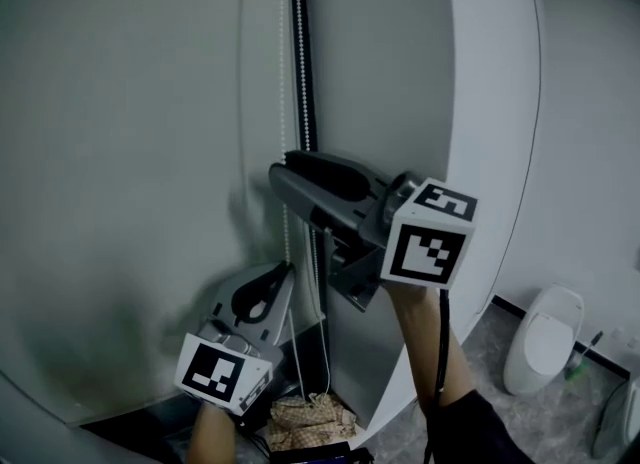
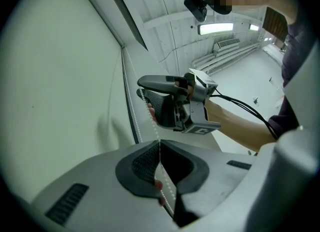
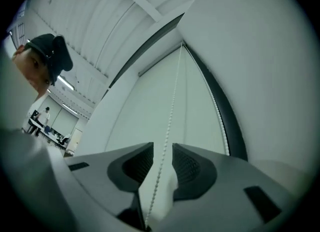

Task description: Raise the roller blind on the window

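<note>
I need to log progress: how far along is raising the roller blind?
Done: little to credit; the roller blind fabric fills the head view's left, bottom edge unclear. In hand: the left gripper is shut on the bead chain; the right gripper, higher up, stands open with the chain between its jaws. Left: probably close the right and pull hand over hand.

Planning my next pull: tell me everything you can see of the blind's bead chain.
The bead chain is a thin string of small pale beads, seemingly plastic, hanging straight beside the dark window frame. The left gripper's jaws are shut on it; higher up it passes between the right gripper's open jaws, apparently untouched.
</note>
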Available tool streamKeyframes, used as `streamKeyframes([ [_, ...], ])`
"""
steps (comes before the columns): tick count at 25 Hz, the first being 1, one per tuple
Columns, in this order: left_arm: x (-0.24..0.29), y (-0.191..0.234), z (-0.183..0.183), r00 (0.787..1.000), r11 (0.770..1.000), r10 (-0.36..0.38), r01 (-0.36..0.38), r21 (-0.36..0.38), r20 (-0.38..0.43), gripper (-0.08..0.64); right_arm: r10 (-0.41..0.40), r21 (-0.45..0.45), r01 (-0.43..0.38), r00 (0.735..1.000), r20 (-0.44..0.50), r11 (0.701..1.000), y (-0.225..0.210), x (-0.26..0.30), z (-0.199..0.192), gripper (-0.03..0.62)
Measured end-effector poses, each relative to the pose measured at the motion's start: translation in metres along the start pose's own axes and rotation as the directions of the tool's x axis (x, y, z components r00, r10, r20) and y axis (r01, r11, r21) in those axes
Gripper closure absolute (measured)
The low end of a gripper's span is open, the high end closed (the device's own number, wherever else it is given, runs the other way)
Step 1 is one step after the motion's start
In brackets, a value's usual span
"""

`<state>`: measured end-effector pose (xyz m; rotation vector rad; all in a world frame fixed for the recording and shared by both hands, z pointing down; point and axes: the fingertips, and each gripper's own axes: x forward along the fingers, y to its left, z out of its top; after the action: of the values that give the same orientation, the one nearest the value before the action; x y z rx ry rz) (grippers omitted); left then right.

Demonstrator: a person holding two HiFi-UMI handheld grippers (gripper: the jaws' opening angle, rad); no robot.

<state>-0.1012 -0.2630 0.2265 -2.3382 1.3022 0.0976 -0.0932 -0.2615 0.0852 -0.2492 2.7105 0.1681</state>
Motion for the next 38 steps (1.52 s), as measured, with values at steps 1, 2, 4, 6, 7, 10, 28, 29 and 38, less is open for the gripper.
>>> streamKeyframes([
  [1,-0.001,-0.003,-0.001,1.000,1.000,-0.002,0.002,0.011,0.011,0.543,-0.012,0.003,0.012,1.000,0.005,1.000,-0.001,0.000,0.001,0.489],
  [2,-0.002,-0.006,-0.002,1.000,1.000,-0.004,0.003,0.021,0.024,0.543,-0.024,0.010,0.024,1.000,0.013,1.000,-0.003,0.000,0.002,0.489],
  [4,-0.004,-0.012,-0.007,1.000,1.000,-0.003,0.003,0.008,0.019,0.543,-0.042,0.021,0.041,0.999,0.021,0.999,-0.004,-0.002,0.002,0.568],
  [6,-0.005,-0.013,-0.008,1.000,1.000,-0.004,0.004,0.013,0.017,0.543,-0.056,0.012,0.056,0.998,0.012,0.998,-0.004,-0.003,0.001,0.577],
  [7,-0.005,-0.012,-0.006,1.000,0.999,-0.006,0.006,0.032,0.027,0.543,-0.063,0.004,0.063,0.998,0.008,0.998,-0.003,-0.003,0.001,0.578],
  [10,-0.005,-0.008,-0.005,1.000,0.999,-0.008,0.008,0.036,0.019,0.543,-0.077,0.006,0.077,0.997,0.004,0.997,-0.005,-0.003,0.002,0.578],
  [28,0.013,0.030,0.124,0.977,0.979,-0.139,0.160,-0.127,0.163,0.504,-0.142,-0.196,0.103,0.970,-0.199,0.975,0.020,-0.049,-0.092,0.580],
  [29,0.013,0.029,0.116,0.977,0.977,-0.149,0.169,-0.132,0.154,0.487,-0.140,-0.190,0.100,0.968,-0.207,0.977,0.022,-0.051,-0.107,0.580],
  [38,0.015,0.029,0.083,0.980,0.969,-0.146,0.169,-0.182,0.134,0.469,-0.113,-0.087,0.093,0.958,-0.262,0.992,0.048,-0.071,-0.195,0.580],
])
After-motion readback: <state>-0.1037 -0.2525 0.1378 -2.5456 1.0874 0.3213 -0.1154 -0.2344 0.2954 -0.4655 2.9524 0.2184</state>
